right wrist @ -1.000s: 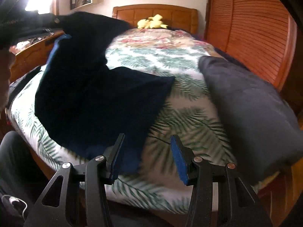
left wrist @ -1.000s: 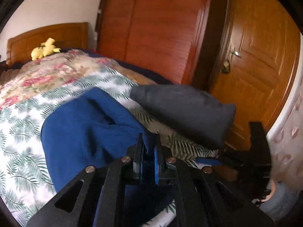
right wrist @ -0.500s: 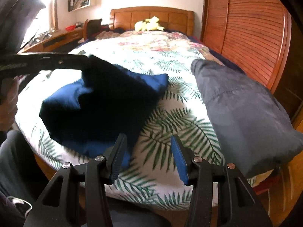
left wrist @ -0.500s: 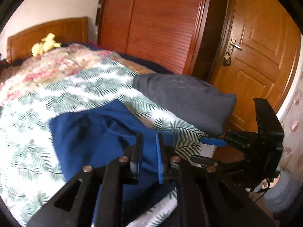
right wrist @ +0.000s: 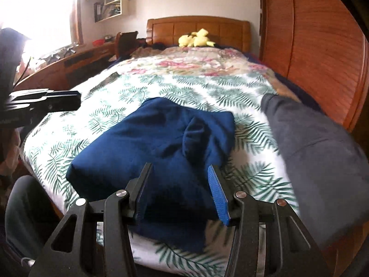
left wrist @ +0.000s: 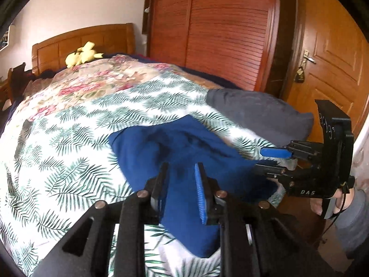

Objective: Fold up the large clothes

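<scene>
A folded navy-blue garment (right wrist: 159, 143) lies in a rumpled heap near the foot of a bed (right wrist: 207, 85) spread with a white, green-fern-print cover, a floral quilt (right wrist: 196, 63) farther up towards the wooden headboard (right wrist: 198, 26), where a yellow plush toy (right wrist: 196, 39) sits. The left gripper (left wrist: 181, 184) hangs over the near edge of the garment, its fingers (left wrist: 198, 184) parted a narrow way after just having been opening; blue cloth shows in the gap between them, but the pads do not press on it. The right gripper (right wrist: 180, 189) is poised over the same near edge from the other side, its fingers (right wrist: 216, 191) standing moderately wide and empty, the cloth seen below and beyond them. In the left wrist view the right gripper (left wrist: 272, 159) also appears from the side at the garment's right corner, a hand (left wrist: 332, 205) in a grey sleeve behind it; whether its lower finger touches the cloth cannot be told. A dark grey folded item (right wrist: 322, 152), perhaps another garment or a cushion, rests on the bed just to the right of the blue one, apart from it. Louvred wooden wardrobe doors (left wrist: 221, 30) and a panelled door (left wrist: 332, 53) stand to the right of the bed
</scene>
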### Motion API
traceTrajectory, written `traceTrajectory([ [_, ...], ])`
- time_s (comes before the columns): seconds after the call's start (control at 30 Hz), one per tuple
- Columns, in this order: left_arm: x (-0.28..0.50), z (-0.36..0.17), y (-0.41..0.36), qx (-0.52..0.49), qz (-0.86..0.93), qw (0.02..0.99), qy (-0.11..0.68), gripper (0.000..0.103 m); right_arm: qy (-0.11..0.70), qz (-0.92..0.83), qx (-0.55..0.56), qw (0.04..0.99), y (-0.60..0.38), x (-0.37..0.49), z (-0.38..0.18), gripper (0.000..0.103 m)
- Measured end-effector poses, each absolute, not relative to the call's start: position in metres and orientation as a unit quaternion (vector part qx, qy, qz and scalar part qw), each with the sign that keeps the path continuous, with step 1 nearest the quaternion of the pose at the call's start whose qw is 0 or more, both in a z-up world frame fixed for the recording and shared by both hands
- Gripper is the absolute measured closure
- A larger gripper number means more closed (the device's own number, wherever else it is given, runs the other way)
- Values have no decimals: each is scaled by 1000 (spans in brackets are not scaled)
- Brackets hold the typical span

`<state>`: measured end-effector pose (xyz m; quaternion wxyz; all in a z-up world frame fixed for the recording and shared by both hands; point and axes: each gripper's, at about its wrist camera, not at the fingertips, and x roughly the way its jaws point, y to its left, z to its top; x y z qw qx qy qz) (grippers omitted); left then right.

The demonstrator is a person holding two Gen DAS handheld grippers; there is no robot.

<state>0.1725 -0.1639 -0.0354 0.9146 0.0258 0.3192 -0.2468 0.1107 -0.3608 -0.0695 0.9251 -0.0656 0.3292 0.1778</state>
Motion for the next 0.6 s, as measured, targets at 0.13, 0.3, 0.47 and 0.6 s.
traceTrajectory([
  [0.13, 183, -51, -155, 29, -236, 915, 326, 82, 335, 171, -36, 926, -359, 117, -83, 54],
  [0.3, 199, -72, -150, 26, -238, 909, 341, 81, 371, 157, -41, 914, -356, 123, -101, 54],
  [0.47, 217, -92, -149, 36, -239, 904, 352, 81, 409, 139, -50, 900, -362, 122, -128, 54],
  [0.6, 238, -103, -146, 48, -229, 903, 360, 80, 392, 138, -39, 909, -368, 108, -126, 54],
])
